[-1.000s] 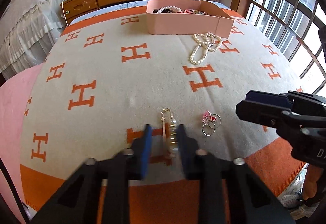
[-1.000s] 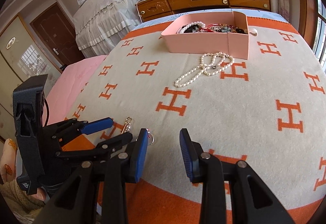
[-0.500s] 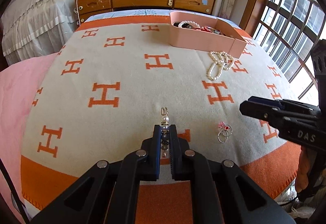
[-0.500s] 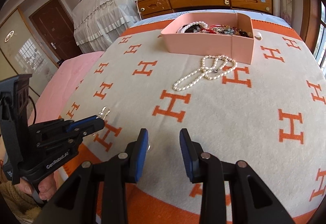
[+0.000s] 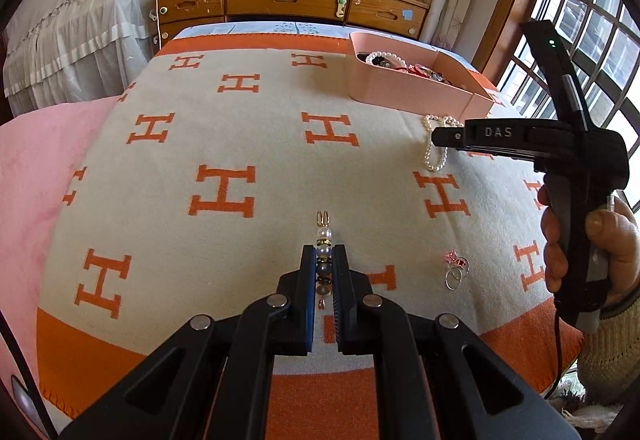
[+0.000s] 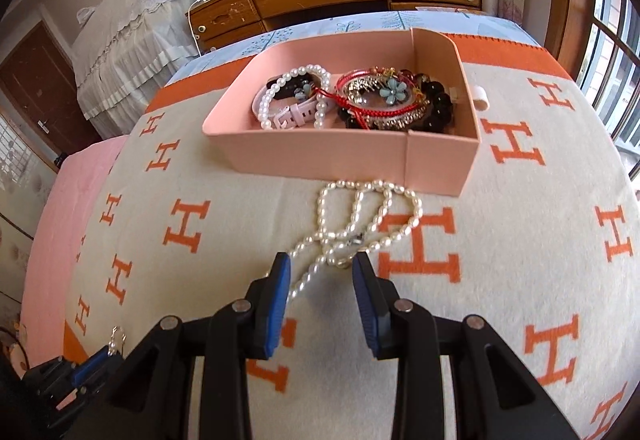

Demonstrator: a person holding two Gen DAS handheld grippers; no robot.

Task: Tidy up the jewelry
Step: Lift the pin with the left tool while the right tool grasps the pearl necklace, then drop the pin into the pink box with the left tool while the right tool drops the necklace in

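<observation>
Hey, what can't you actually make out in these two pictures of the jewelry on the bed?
- Pearl necklace: left wrist view, the right tongs cover its upper loops.
- Beaded hair clip: left wrist view, lower end hidden between the left tongs.
- Small rings: left wrist view, too small to count.
- Pink box: right wrist view, tangled contents overlap.

left wrist: downward, near blanket (image 5: 248, 127) | right wrist: nearer box (image 6: 320, 155)

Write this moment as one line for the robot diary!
left gripper: shut on beaded clip | right gripper: open over pearl necklace | pink box: holds jewelry
</observation>
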